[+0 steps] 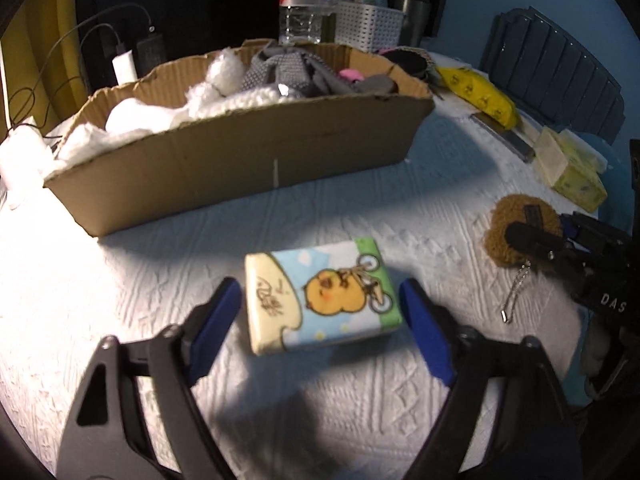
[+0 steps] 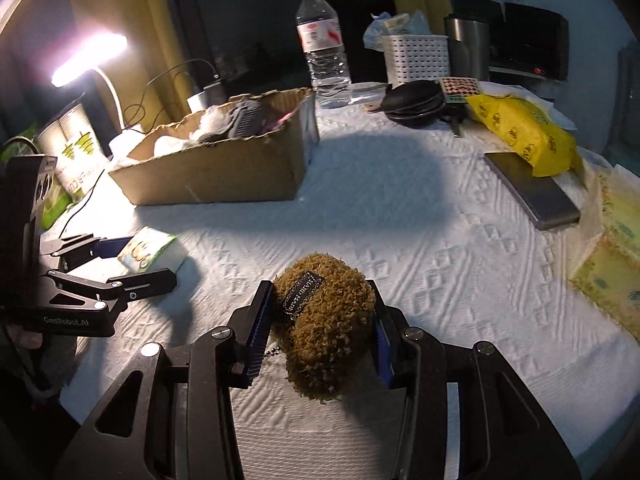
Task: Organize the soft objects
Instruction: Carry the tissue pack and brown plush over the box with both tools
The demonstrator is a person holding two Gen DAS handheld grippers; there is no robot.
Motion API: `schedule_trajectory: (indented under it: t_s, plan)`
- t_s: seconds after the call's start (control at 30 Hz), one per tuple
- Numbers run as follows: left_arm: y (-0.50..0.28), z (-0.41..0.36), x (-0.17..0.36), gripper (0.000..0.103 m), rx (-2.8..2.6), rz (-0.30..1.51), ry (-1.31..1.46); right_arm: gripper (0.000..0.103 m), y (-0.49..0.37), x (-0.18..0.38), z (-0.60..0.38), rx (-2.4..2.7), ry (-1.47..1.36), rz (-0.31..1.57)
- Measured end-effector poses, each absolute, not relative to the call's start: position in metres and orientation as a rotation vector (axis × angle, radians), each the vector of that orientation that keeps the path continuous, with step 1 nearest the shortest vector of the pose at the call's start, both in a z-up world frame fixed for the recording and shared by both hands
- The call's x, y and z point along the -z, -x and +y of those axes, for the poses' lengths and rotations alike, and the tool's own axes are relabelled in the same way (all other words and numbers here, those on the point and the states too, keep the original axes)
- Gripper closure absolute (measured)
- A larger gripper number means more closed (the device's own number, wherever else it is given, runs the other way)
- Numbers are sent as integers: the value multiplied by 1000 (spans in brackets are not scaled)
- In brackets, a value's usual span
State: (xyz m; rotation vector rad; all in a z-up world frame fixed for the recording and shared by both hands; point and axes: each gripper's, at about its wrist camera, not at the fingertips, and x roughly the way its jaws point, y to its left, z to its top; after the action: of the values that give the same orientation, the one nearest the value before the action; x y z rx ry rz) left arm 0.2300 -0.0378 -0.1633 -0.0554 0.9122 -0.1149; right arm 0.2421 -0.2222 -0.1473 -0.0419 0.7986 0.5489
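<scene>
Left tongs [image 1: 322, 312] spread wide; right tongs [image 2: 320, 320] clamped shut.

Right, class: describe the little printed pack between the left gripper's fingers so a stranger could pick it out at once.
Start at the long cardboard box on the white embossed cloth. In front of it, between the open left gripper's blue pads, lies the small rectangular pack. Unlike the fuzzy brown plush to its right, it is smooth, printed with a yellow chick on a bicycle.
</scene>
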Motion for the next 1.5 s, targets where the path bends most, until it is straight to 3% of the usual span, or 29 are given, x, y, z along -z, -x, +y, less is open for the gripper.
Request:
schedule_trajectory:
  t_s: [0.73,1.5]
  plan:
    - [-197,2,112,31,141,791,78,59,-236,99,-182,-586,78,703]
    - [-246,36,64,31,88,664,116,59,-291,37,-135,-659,75,586]
